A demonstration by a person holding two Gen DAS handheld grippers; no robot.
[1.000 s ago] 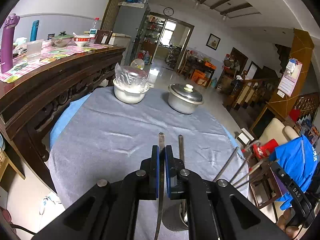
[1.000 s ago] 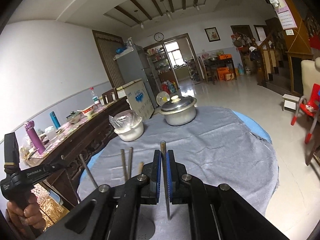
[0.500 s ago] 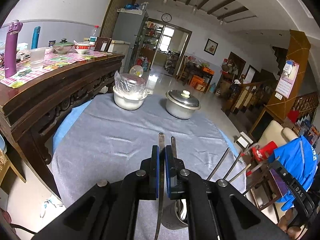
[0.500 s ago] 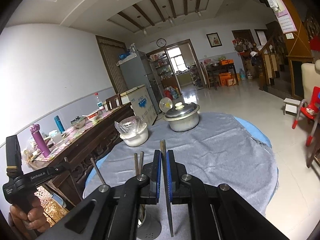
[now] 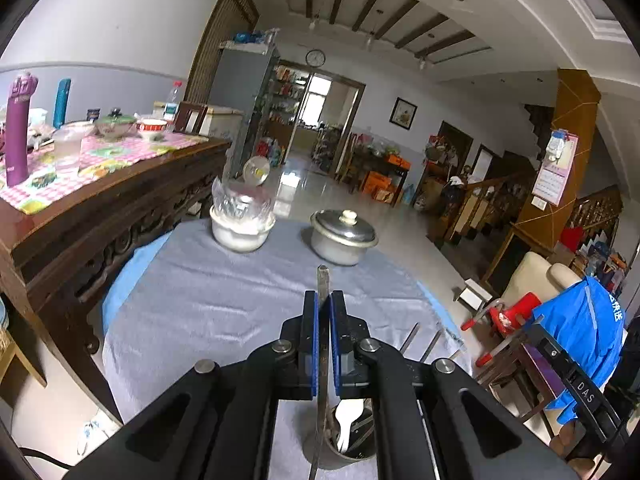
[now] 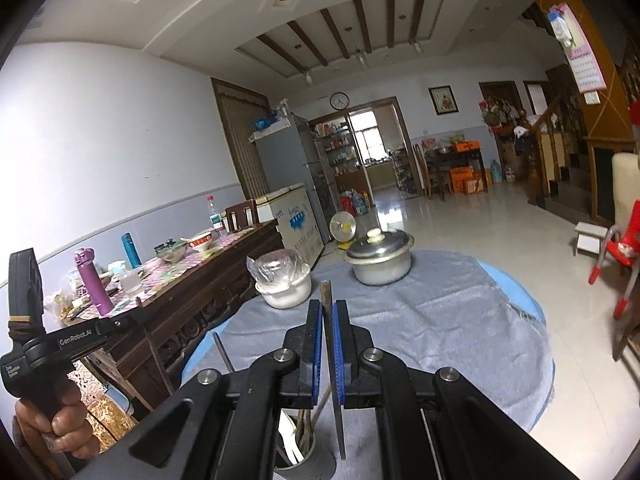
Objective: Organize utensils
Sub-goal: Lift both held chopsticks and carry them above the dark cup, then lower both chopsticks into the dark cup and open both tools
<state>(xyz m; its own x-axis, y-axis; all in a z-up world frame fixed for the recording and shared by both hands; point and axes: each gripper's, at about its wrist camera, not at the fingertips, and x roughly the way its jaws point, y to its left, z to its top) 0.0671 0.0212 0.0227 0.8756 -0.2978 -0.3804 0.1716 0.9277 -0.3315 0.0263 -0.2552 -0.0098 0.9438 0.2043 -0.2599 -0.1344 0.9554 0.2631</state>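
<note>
Utensils: in the left wrist view, the left gripper [image 5: 324, 338] has its jaws clenched on one flat metal utensil [image 5: 323, 312], held upright above the holder cup [image 5: 340, 446] on the table [image 5: 208, 292]. One white spoon [image 5: 347, 420] sits inside.

In the right wrist view, the right gripper [image 6: 329, 346] grips one metal rod [image 6: 331, 360], its lower end just beside the cup [image 6: 298, 450] — it could miss the rim or tip the cup. Beyond the cup: one lidded pot [image 6: 379, 262], one wrapped bowl [image 6: 285, 286].
</note>
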